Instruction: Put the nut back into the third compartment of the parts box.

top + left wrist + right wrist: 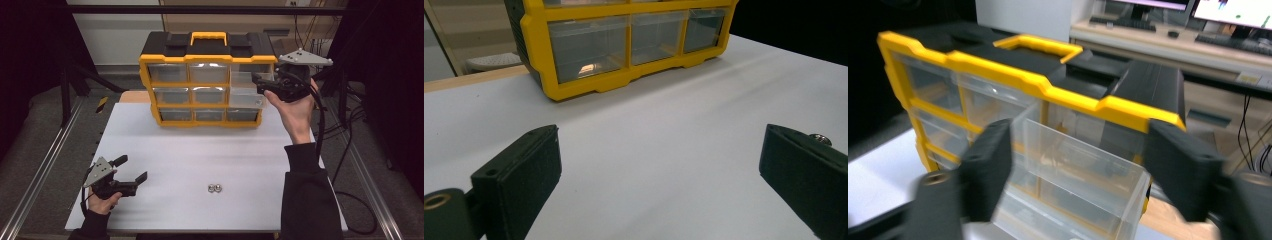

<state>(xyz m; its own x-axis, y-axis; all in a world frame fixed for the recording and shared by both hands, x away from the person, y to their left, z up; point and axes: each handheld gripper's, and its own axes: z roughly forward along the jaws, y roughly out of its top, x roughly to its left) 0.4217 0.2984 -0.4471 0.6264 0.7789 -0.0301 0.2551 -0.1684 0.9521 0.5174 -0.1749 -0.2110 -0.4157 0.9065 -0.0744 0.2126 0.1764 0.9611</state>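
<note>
The right gripper (pixel 261 84), jaws parted and clamping nothing, faces the clear drawer (pixel 1083 175) pulled out of the yellow organizer's (pixel 207 61) top right corner. The left gripper (pixel 131 170) rests open at the white table's (pixel 200 150) near-left edge, with bare surface between it and two nuts (pixel 215 188).

The yellow-and-black plastic drawer cabinet (pixel 207 80) stands across the far middle of the white table top (pixel 200 150) and blocks the way there. Its clear plastic drawer (pixel 246 90) on the upper right is pulled out towards the person, and the right gripper (pixel 260 84) hovers just at its front. Before the cabinet the surface lies wide and bare, apart from two small metal nuts (pixel 215 188) near the front edge. The left gripper (pixel 131 169) rests at the near left corner, well apart from them.
</note>
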